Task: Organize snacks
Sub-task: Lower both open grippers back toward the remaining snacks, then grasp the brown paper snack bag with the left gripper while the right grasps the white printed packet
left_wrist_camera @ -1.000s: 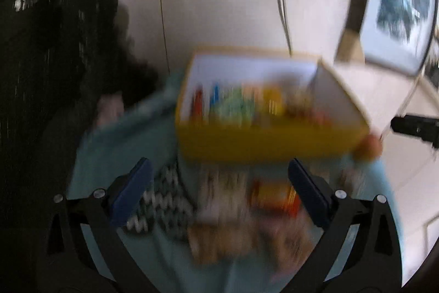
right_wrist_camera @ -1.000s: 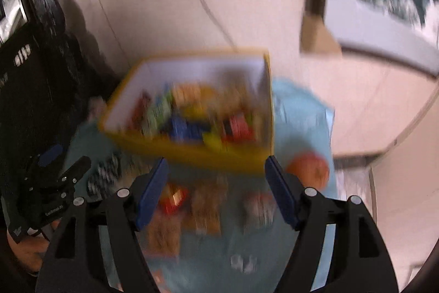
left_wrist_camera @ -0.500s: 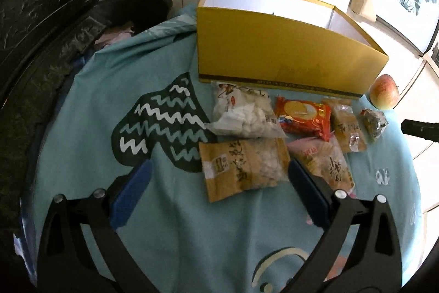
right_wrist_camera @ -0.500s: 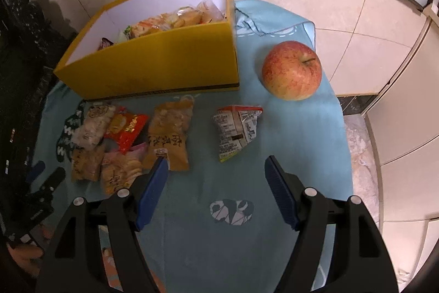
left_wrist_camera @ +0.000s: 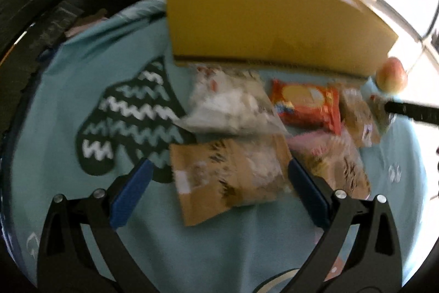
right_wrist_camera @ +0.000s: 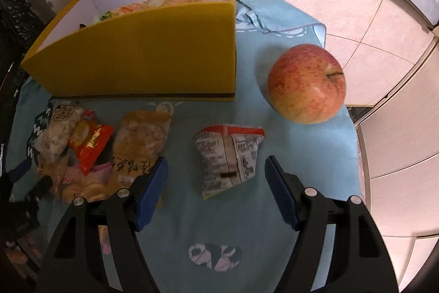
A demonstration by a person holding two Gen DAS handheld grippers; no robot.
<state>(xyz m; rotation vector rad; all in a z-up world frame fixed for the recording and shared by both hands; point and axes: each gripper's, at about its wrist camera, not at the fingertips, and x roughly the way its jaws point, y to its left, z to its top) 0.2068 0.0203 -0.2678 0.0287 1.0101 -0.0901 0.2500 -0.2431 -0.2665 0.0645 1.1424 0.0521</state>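
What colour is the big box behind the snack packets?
The box is yellow outside and white inside, seen best in the right wrist view.

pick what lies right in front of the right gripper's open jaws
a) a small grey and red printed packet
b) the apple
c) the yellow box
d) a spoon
a: in the right wrist view the small grey and red printed packet lies flat on the blue cloth just ahead of the right gripper; the apple sits further off to the right.

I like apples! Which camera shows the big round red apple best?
The right wrist view: the round red-and-yellow apple sits close, sharp and whole on the teal cloth, its stem showing. The left wrist view catches it small and blurred at the right edge, beside the yellow cardboard box.
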